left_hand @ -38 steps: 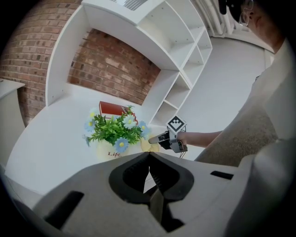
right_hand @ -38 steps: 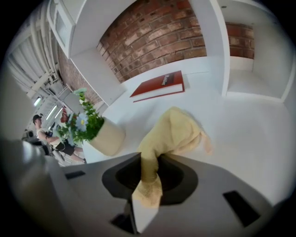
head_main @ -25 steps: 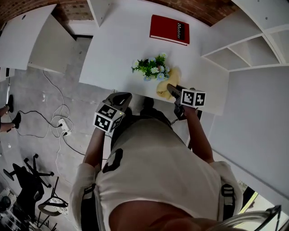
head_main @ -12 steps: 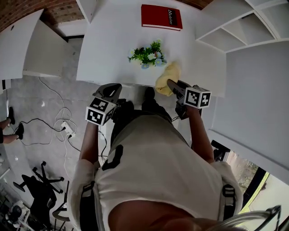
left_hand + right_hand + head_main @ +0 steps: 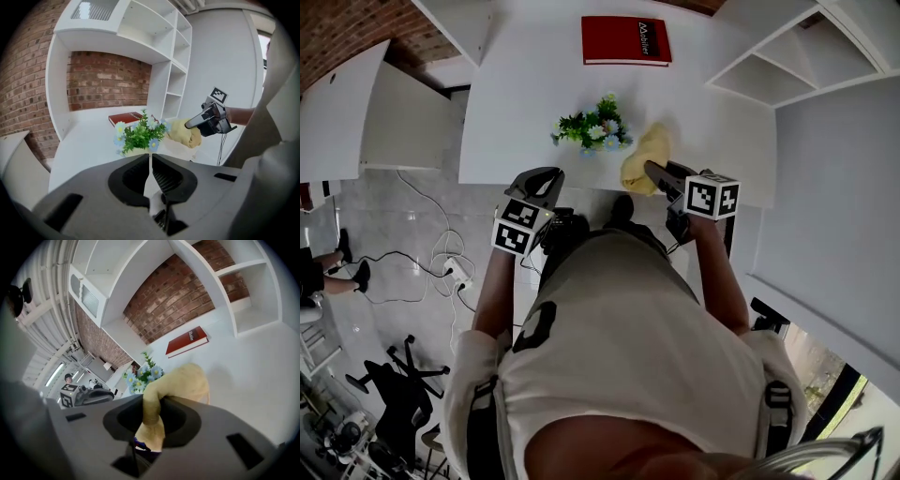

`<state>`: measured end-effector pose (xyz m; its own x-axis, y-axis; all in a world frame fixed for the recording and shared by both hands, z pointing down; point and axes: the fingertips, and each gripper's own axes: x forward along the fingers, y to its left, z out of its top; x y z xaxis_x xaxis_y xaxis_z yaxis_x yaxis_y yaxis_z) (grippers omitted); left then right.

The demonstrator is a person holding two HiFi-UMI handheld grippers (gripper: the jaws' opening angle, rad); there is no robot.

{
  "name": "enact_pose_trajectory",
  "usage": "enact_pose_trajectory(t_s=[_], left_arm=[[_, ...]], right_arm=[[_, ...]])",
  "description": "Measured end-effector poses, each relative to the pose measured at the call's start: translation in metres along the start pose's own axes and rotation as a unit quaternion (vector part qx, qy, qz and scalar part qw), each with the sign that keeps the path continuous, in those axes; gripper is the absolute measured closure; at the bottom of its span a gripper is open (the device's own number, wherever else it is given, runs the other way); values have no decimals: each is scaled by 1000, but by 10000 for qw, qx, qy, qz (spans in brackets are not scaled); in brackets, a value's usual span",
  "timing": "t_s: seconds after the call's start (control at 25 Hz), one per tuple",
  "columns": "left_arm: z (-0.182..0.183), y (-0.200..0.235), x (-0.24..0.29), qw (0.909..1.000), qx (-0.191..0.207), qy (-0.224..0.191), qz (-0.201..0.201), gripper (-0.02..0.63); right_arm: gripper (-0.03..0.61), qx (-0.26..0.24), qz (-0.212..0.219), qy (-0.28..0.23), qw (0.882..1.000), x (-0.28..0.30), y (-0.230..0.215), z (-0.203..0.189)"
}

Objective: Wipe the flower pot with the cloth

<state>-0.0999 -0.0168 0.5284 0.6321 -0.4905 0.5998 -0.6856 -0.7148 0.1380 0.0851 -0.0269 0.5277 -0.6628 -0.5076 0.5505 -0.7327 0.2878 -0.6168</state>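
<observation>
The right gripper (image 5: 151,405) was pinched on a yellow cloth (image 5: 180,383). A fold of the cloth was wedged between the jaws and the rest was bunched in a soft lump just past their tips, over the white table (image 5: 520,98). Whether that lump rested on the table top could not be told. The left gripper (image 5: 150,161) was pressed together with nothing in it, its jaws meeting in a thin line. It hovered at the table's near edge, apart from everything on the table.

In the head view the flower pot (image 5: 592,131), topped with green leaves and small blue and white flowers, stood toward the front of the table. From the pot, the cloth lay at about 4 o'clock, just beside the flowers; contact between them could not be made out. The right gripper reached in from 4 to 5 o'clock behind the cloth, with its marker cube (image 5: 712,195) at the rear. The left gripper sat at about 7 o'clock from the pot, near but apart.

A red book (image 5: 626,40) lay flat at 1 o'clock from the pot, well apart, toward the table's far side. White shelves (image 5: 773,56) stood at 2 o'clock, and a brick wall (image 5: 108,79) ran behind the table. The pot itself was mostly hidden under the foliage; only a pale bit showed in the left gripper view.
</observation>
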Motion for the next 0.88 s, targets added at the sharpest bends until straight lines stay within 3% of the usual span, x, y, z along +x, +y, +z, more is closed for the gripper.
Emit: enact_pose_trajectory(t_s=[0.28,0.4,0.48,0.6,0.76,0.88], left_arm=[[38,18,17,9987,59,132,479,584],[59,20,19,9979,132,52,633,437],[73,16,23,9972,477,125,566,393],[74,9,34,9897,1245,599,366,373],[63,14,53,9691,2146,1205,166,300],[59,19,69,9513,2646,1538,-365,275]], right_arm=[[483,70,608,-8,9981,7,-31,40],[483,34,971,94,9952,16,-37,53],[482,-35,1175,203,9929,22,-38,58],[482,-179,1305,379,9906,31,-37,61],[480,-334,1250,441,9906,37,-31,60],[479,-656,1015,536,9912,42,-25,55]])
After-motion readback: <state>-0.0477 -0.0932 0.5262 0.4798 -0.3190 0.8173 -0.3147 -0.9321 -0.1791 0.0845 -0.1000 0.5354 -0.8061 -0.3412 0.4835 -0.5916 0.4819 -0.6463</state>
